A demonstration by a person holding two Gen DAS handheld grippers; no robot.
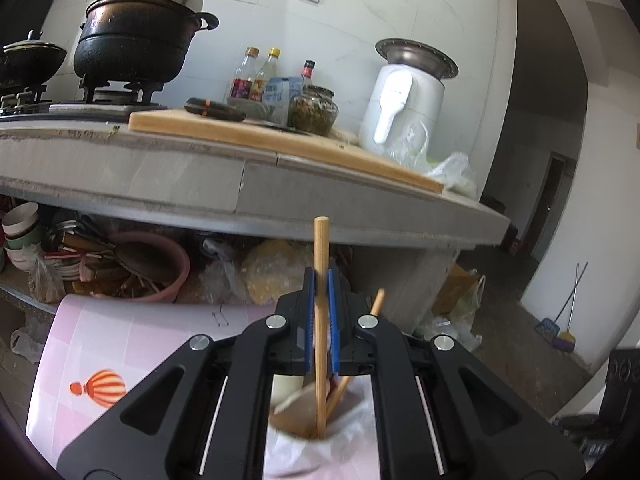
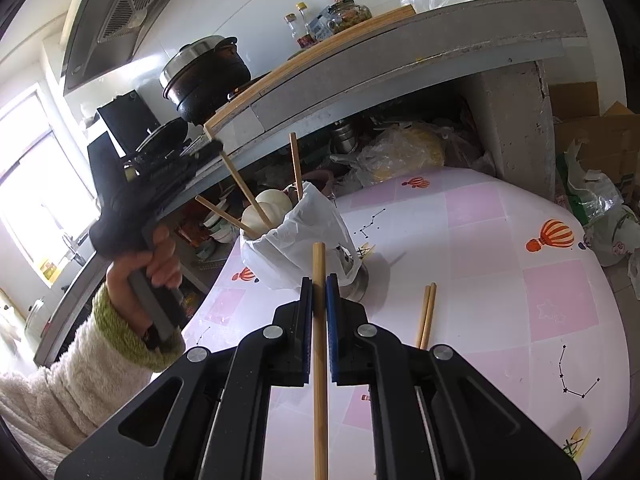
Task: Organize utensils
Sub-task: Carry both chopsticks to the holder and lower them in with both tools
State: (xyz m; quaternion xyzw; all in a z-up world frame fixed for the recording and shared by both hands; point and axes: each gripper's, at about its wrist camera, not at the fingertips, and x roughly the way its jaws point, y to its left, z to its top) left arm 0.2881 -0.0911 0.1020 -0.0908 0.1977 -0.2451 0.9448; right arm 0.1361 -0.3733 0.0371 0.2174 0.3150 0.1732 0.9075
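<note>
My left gripper (image 1: 321,280) is shut on an upright wooden chopstick (image 1: 320,248). The stick's lower end is inside the utensil holder (image 1: 296,440), a cup lined with a white plastic bag. Another chopstick (image 1: 377,301) and a white spoon (image 1: 286,388) stand in it. The right wrist view shows that left gripper (image 2: 212,148) above and left of the holder (image 2: 298,236), its chopstick (image 2: 245,190) slanting down into it. My right gripper (image 2: 319,280) is shut on a second chopstick (image 2: 319,360), near side of the holder. Two more chopsticks (image 2: 425,316) lie on the pink tablecloth (image 2: 500,280).
A grey counter (image 1: 240,188) runs behind the table with a cutting board (image 1: 280,136), a black pot (image 1: 136,44), bottles and a white appliance (image 1: 404,108). Bowls, a pink basin (image 1: 160,264) and plastic bags crowd the shelf beneath. A hand in a fleecy sleeve (image 2: 80,360) holds the left gripper.
</note>
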